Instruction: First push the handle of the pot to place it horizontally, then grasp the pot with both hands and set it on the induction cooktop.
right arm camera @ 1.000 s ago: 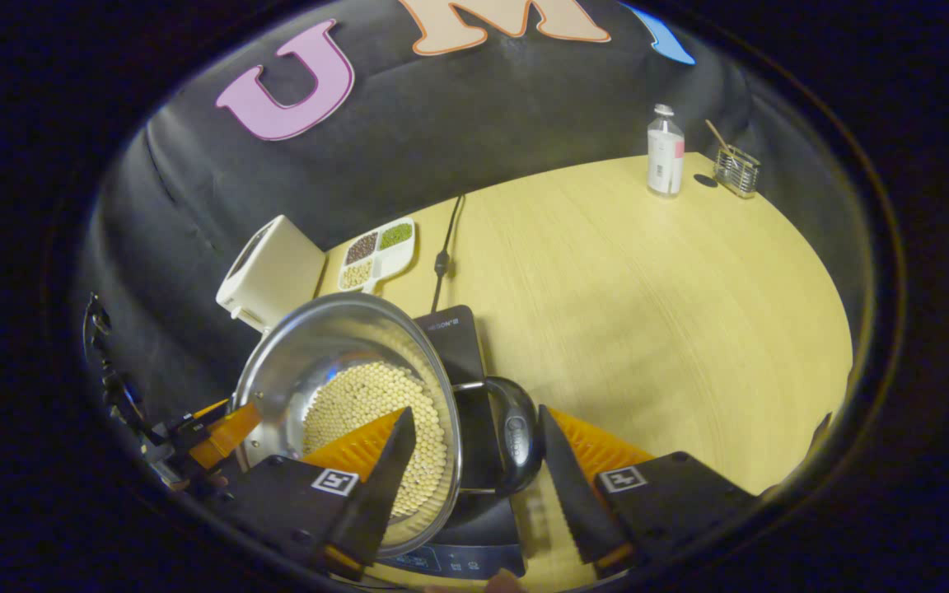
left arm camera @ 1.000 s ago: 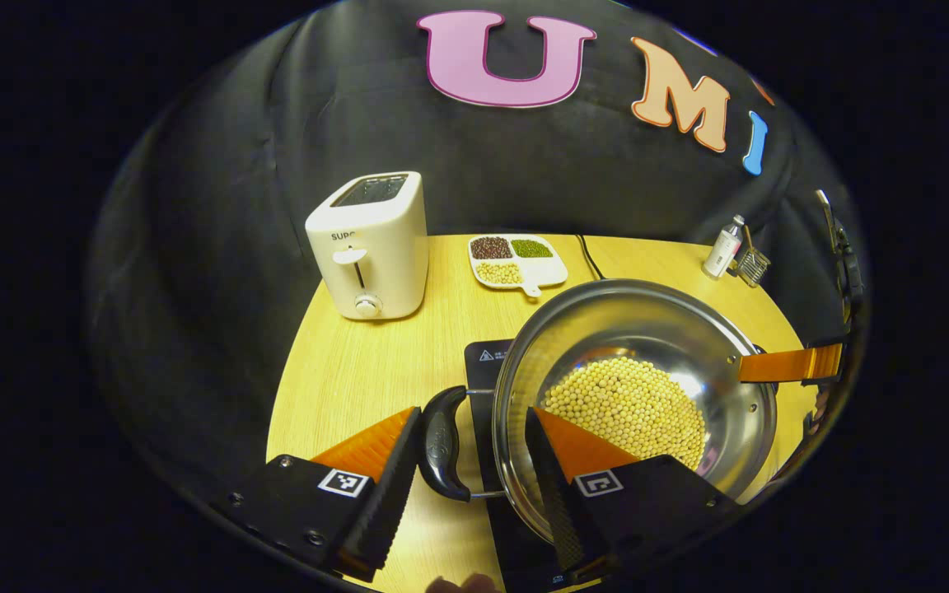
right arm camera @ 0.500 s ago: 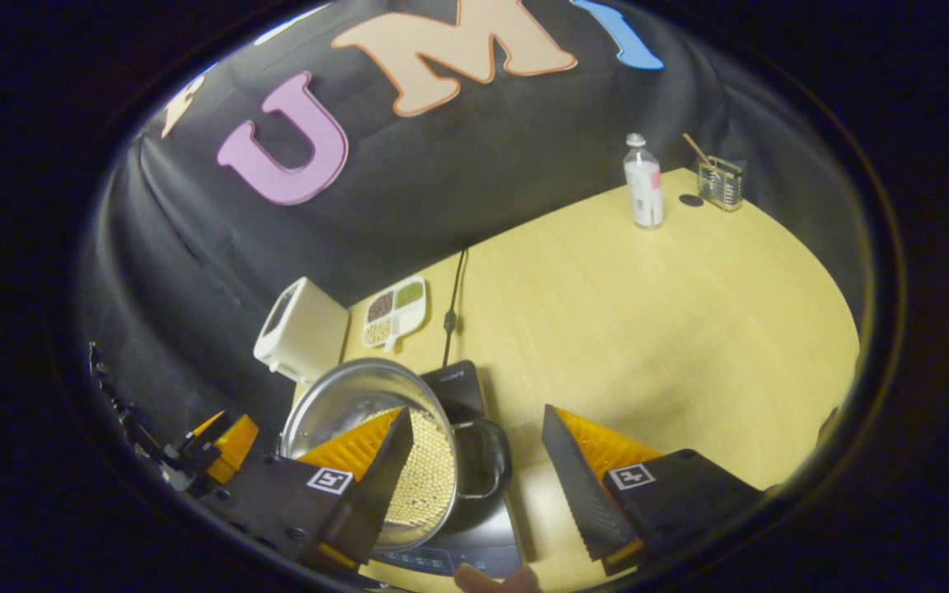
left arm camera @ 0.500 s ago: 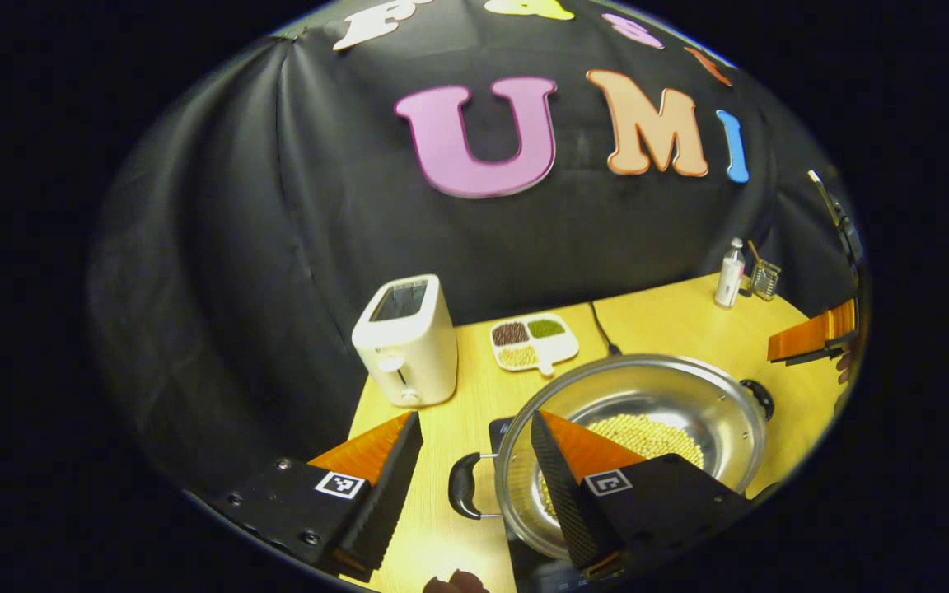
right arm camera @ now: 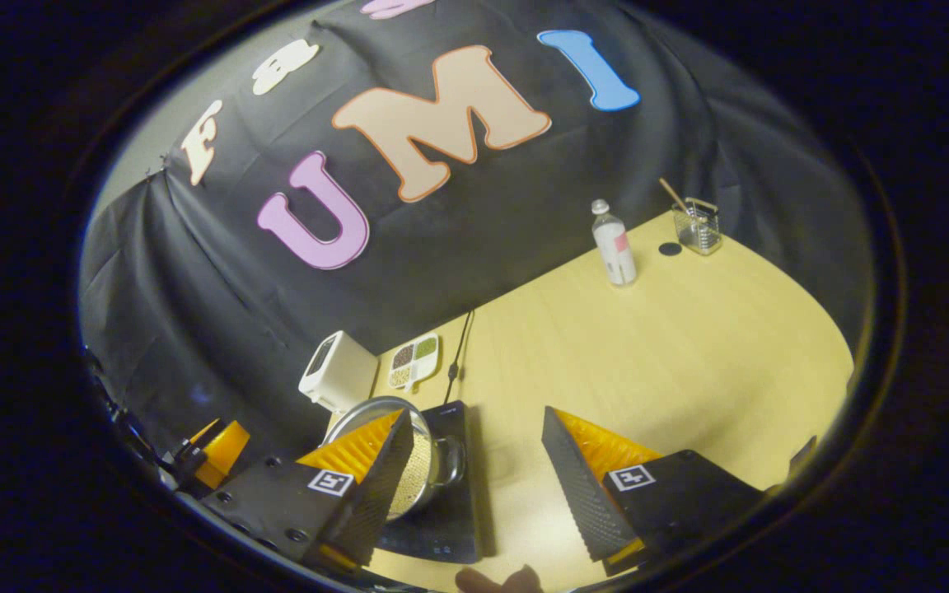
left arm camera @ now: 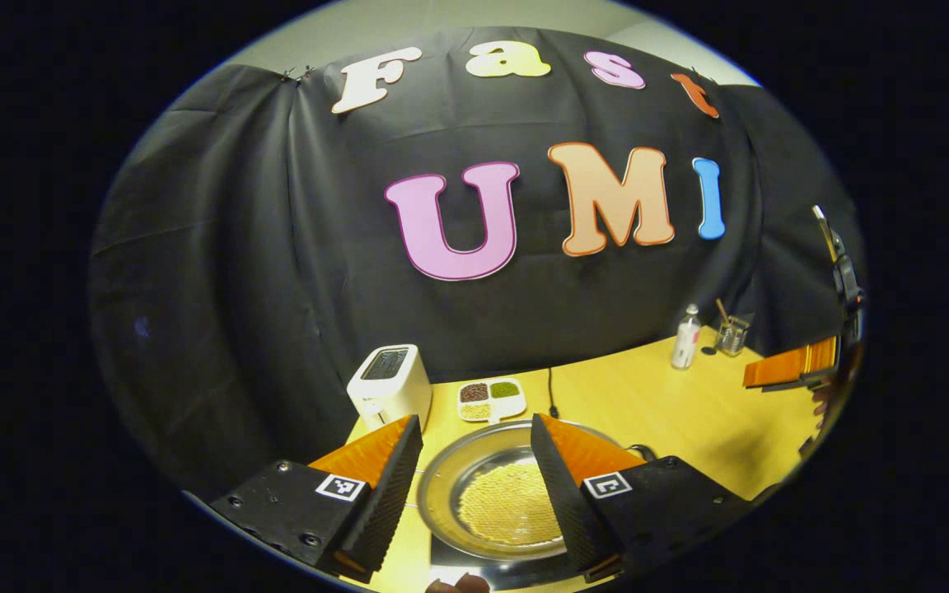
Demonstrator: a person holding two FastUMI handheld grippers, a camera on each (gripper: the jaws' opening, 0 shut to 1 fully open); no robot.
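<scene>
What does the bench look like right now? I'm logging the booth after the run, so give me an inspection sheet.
Surface: wooden table, bare on its right side.
Job's things: pot with beans stands on the cooktop.
Clutter: toaster, bean tray, bottle, wire holder.
Grippers: left gripper open above the pot; right gripper open, beside the pot; neither touches it.
Cables: black cord runs from the cooktop toward the wall.
Surroundings: black cloth wall.

Bean-filled steel pot (left arm camera: 507, 502) on cooktop (right arm camera: 441, 527)
</scene>
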